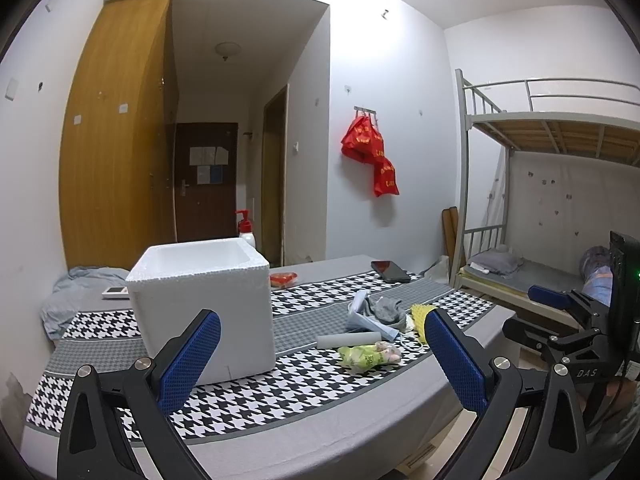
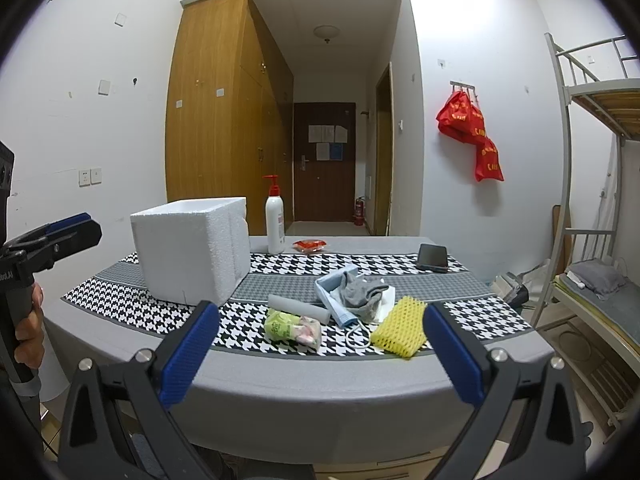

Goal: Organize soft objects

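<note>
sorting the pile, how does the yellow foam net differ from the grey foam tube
The yellow foam net is bright, open-meshed and flattish; the grey foam tube is smooth, plain and round. The net lies at the pile's right, the tube at its left, nearer the white foam box. Both rest on the table, ungripped.

Rough white foam box (image 2: 190,254) on matt woven houndstooth cloth (image 2: 280,264)

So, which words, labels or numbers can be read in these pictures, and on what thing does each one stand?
"DAS": on the black frame of the right gripper, seen from the left wrist view.
Red bags on the wall: yellow print, too blurred to read.
Green packet: print too small to read.
Pump bottle: label unreadable.
Papers on the door: unreadable.
</note>
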### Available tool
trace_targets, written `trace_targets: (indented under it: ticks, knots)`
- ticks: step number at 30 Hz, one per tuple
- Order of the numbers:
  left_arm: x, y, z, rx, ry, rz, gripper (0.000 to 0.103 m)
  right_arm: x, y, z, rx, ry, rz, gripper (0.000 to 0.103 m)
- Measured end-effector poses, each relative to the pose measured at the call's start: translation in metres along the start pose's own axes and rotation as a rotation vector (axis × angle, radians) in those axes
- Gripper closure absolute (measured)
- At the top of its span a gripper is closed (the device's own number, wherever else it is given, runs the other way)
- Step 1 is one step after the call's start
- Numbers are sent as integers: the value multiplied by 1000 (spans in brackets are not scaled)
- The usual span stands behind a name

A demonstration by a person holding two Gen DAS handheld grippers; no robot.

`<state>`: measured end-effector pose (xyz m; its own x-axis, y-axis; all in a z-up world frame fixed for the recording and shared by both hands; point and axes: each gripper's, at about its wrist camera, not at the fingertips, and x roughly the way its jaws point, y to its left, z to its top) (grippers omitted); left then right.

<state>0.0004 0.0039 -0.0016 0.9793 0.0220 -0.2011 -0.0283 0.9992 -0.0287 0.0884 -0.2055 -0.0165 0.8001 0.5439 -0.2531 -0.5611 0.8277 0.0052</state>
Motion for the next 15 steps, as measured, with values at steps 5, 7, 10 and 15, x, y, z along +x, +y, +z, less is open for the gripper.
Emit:
trace_targets:
  ticks: [5,7,10,15]
  knots:
    - [2,-1,1,1,6,0,1,-1,-1,1,2,1,-3,0]
    - [4,-2,2,4,7,0,1,-1,-2,1,3,2,-2,0]
    - [7,-2,2,3,14,-2,1,-1,-3,2,3,4,-3,0]
    - [12,-2,3,2,21,-4,1,2,-9,3,6,8,-3,0]
